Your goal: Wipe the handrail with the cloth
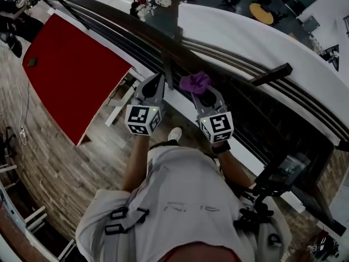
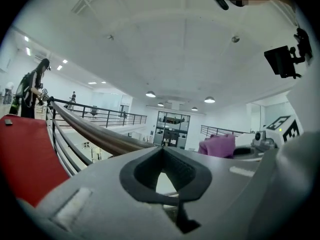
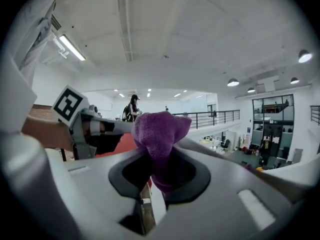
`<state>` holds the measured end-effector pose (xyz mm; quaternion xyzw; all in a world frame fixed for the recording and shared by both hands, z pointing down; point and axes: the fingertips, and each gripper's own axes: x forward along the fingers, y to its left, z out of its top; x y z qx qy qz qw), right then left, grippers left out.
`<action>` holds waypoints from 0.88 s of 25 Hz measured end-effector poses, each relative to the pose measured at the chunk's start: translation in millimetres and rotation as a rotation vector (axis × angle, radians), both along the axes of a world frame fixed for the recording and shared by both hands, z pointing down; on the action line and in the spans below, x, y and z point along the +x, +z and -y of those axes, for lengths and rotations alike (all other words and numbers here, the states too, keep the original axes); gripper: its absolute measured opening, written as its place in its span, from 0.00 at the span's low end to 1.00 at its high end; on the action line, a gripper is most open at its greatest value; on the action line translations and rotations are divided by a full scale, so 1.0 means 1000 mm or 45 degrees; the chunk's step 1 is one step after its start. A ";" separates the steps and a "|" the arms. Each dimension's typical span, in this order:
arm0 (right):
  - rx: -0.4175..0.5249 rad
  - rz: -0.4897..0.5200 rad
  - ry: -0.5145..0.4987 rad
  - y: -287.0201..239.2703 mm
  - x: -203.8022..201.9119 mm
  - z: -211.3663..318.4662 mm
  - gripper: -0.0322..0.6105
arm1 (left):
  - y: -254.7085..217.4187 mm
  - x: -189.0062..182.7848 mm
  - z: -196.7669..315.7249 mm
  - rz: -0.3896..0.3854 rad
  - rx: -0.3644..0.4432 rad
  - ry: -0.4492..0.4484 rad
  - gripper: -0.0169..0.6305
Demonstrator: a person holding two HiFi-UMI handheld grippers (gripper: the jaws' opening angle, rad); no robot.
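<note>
Right gripper (image 1: 199, 94) clenches one purple cloth (image 1: 195, 82) beside one handrail (image 1: 120, 26); left gripper (image 1: 158, 79), fingers closed, empty.

Wood-plank floor (image 1: 49, 162), red board (image 1: 71, 86) on it (small dark object (image 1: 32, 61) atop)

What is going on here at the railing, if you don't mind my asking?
A person stands at a handrail on an upper level, holding a gripper in each hand. The right claw is shut on a purple cloth and holds it up close to the rail; whether the cloth touches the rail cannot be told. The left claw is shut and empty, just beside it.
</note>
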<state>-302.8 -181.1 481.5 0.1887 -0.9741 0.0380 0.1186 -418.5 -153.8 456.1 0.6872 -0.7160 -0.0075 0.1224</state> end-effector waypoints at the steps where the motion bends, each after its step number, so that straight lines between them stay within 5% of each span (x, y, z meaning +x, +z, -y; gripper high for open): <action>1: -0.021 -0.027 -0.024 0.015 -0.011 -0.006 0.17 | 0.003 -0.007 -0.003 -0.011 -0.006 -0.014 0.03; 5: -0.035 -0.180 0.001 0.082 -0.043 -0.003 0.17 | 0.014 -0.024 -0.010 -0.041 -0.024 -0.038 0.03; 14: 0.184 -0.637 0.046 0.204 -0.102 0.055 0.17 | 0.027 -0.012 -0.022 -0.094 -0.055 -0.012 0.03; 22: 0.345 -1.018 -0.134 0.267 -0.140 0.080 0.18 | 0.030 -0.007 -0.043 -0.114 -0.088 -0.023 0.03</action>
